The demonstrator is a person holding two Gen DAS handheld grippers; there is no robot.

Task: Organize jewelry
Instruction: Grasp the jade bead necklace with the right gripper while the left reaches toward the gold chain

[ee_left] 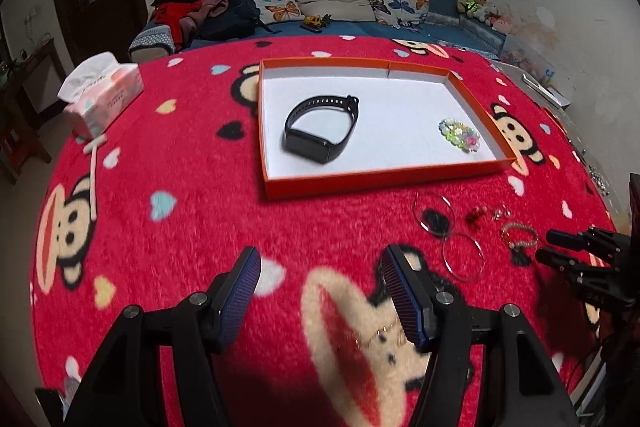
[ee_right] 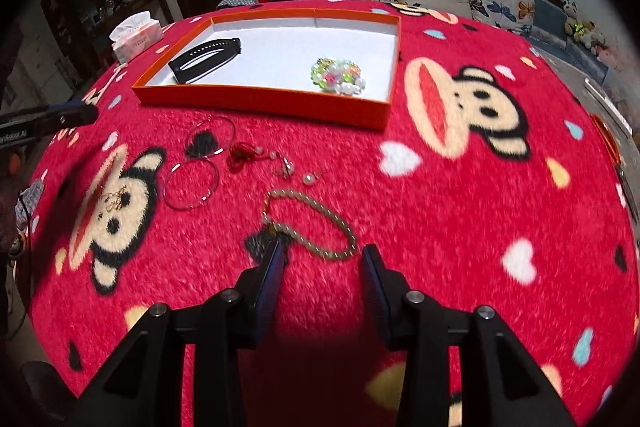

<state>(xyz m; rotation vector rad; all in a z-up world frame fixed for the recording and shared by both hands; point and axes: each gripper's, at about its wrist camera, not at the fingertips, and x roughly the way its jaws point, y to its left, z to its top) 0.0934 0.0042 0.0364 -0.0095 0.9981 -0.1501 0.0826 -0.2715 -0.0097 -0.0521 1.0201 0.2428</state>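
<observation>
My left gripper [ee_left: 320, 267] hangs wide open, empty, over the red fleece cartoon-monkey cloth [ee_left: 192, 227]. My right gripper [ee_right: 322, 253] is part open, holding nothing, just short of the pale beaded bracelet [ee_right: 320, 223]. The black smartwatch band [ee_left: 320, 127] and the coloured bead bracelet [ee_right: 338, 75] lie in the orange-walled white tray [ee_right: 264, 101].

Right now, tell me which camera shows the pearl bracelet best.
The right wrist view: the pearl bracelet lies whole and close, just ahead of the open right tool. The left wrist view shows it small and blurred, far right on the blanket, near that tool.
</observation>
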